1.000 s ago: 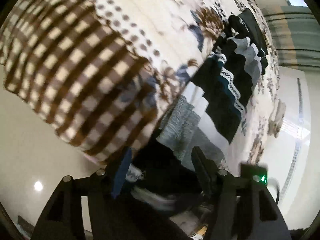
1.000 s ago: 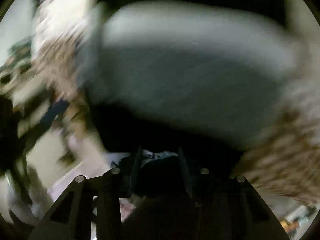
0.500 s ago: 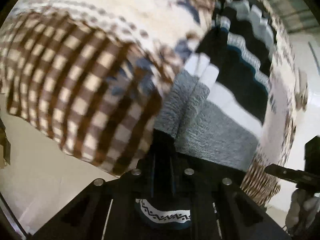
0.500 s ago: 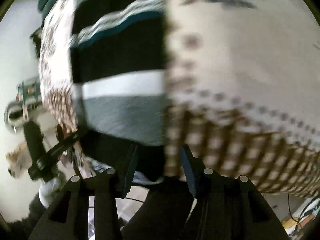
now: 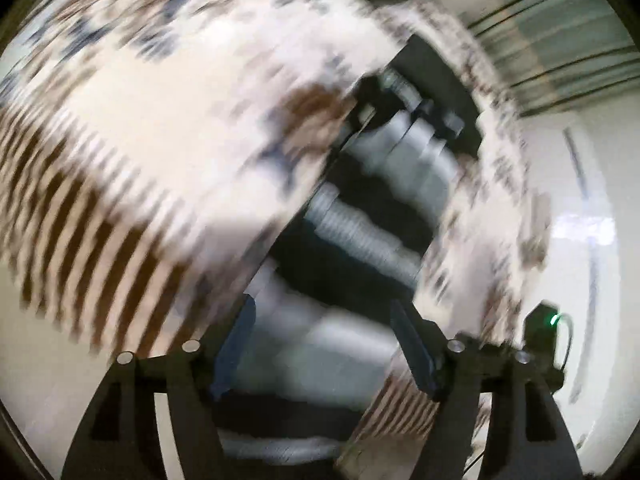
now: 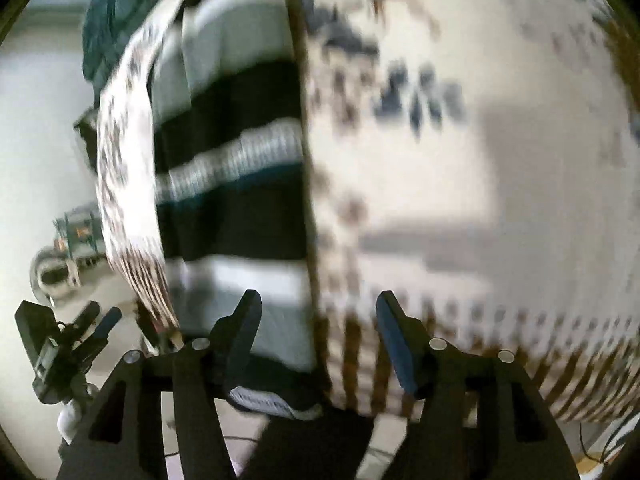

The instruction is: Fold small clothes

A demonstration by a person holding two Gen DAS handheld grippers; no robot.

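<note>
A striped knit garment (image 5: 360,240) in black, grey, white and teal lies folded into a long strip on a floral bed cover (image 5: 160,120). Both views are motion-blurred. My left gripper (image 5: 324,344) is open, its jaws spread over the garment's near grey end, holding nothing. In the right wrist view the garment (image 6: 232,184) runs up the left half, and my right gripper (image 6: 316,336) is open above its near right edge, empty. The left gripper (image 6: 68,344) also shows there at the lower left.
The bed cover (image 6: 460,160) has a brown checked border at its near edge. A dark teal cloth (image 6: 120,12) lies at the bed's far end. Pale floor (image 5: 592,160) and a curtain (image 5: 560,60) lie beyond the bed.
Both grippers have opened and let go of the garment's near end, which now lies on the bed. Both have pulled back a little.
</note>
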